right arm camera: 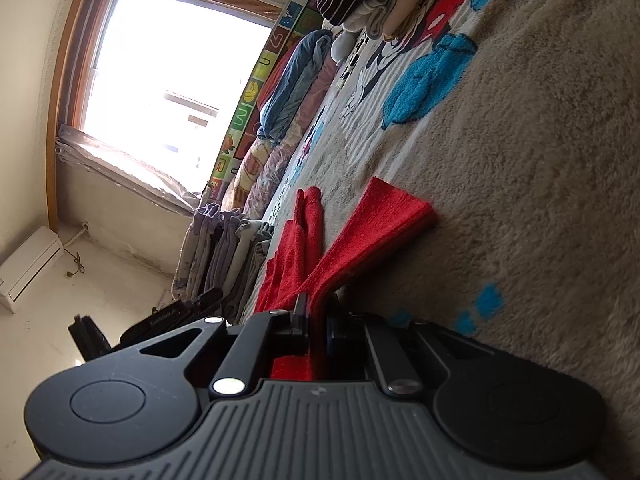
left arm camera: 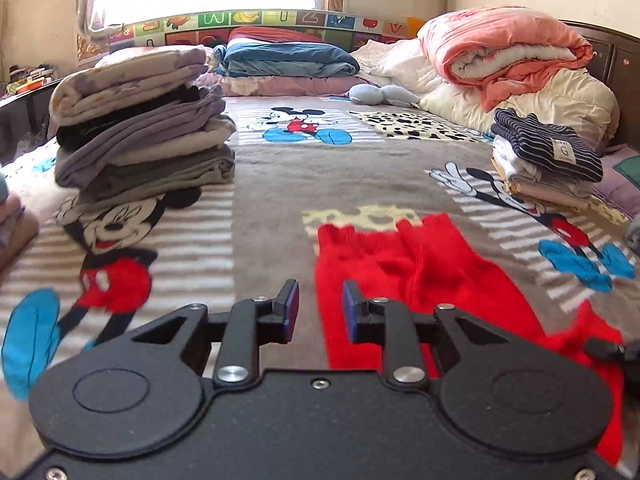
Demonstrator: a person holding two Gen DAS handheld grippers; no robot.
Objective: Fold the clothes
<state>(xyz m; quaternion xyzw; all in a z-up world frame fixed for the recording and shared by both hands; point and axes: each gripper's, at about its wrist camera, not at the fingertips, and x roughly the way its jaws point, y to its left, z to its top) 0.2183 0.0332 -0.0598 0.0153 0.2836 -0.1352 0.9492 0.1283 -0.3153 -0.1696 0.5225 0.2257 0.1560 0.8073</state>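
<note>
A red knitted garment (left arm camera: pixel 424 268) lies spread on the bed's cartoon-mouse blanket (left arm camera: pixel 320 176), in front of and to the right of my left gripper (left arm camera: pixel 321 304). That gripper is open, hovering just over the garment's left edge with nothing between its fingers. In the right wrist view, which is rolled sideways, my right gripper (right arm camera: pixel 316 320) is shut on an edge of the red garment (right arm camera: pixel 360 236), and the cloth runs away from the jaws across the blanket (right arm camera: pixel 520 160). The right gripper's tip (left arm camera: pixel 608 350) shows at the right edge of the left wrist view.
A tall stack of folded grey and lilac clothes (left arm camera: pixel 140 128) stands on the left of the bed. A smaller stack topped by a striped dark garment (left arm camera: pixel 548 148) sits on the right. Rolled quilts and pillows (left arm camera: pixel 500 52) fill the head end. A window (right arm camera: pixel 168 76) lies beyond.
</note>
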